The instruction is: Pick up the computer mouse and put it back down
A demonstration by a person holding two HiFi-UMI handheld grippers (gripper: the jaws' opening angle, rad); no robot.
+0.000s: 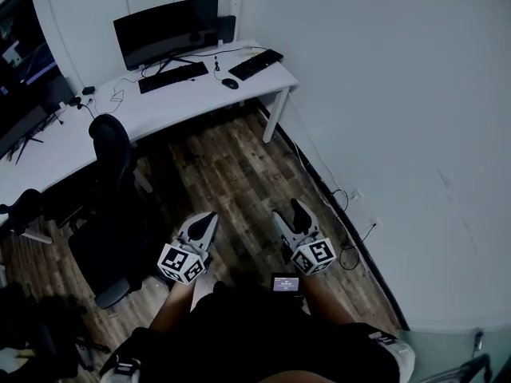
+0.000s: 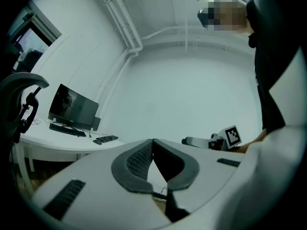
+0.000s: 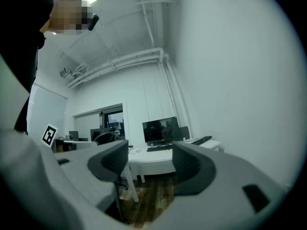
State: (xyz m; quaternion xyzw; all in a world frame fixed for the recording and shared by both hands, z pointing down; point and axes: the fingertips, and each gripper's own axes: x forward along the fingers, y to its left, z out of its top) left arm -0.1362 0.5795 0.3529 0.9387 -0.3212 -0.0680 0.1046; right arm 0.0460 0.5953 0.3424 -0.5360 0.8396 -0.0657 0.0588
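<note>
Seen from the head view, the computer mouse (image 1: 230, 84) lies on the white desk (image 1: 160, 106) toward 11 o'clock of the frame, well apart from both tools, which are held low over the wooden floor (image 1: 223, 166) near 6 o'clock. One black keyboard (image 1: 173, 76) lies at the mouse's 9 o'clock and a second keyboard (image 1: 255, 64) at its 2 o'clock, so the mouse sits between them; a dark monitor (image 1: 166, 30) stands behind, at about the mouse's 11 o'clock. A black office chair (image 1: 112, 206) stands on the floor at 9 o'clock of the left tool (image 1: 204, 220). That tool's jaws are closed together, their tips meeting with nothing gripped, as its own view shows (image 2: 152, 143); in that view the mouse (image 2: 97, 142) is a small dark shape on the desk far off at 9 o'clock. The right tool (image 1: 291, 211) has its jaws set wide apart and empty, and between them (image 3: 149, 152) only the distant desk and floor show; the mouse is too small to pick out there
</note>
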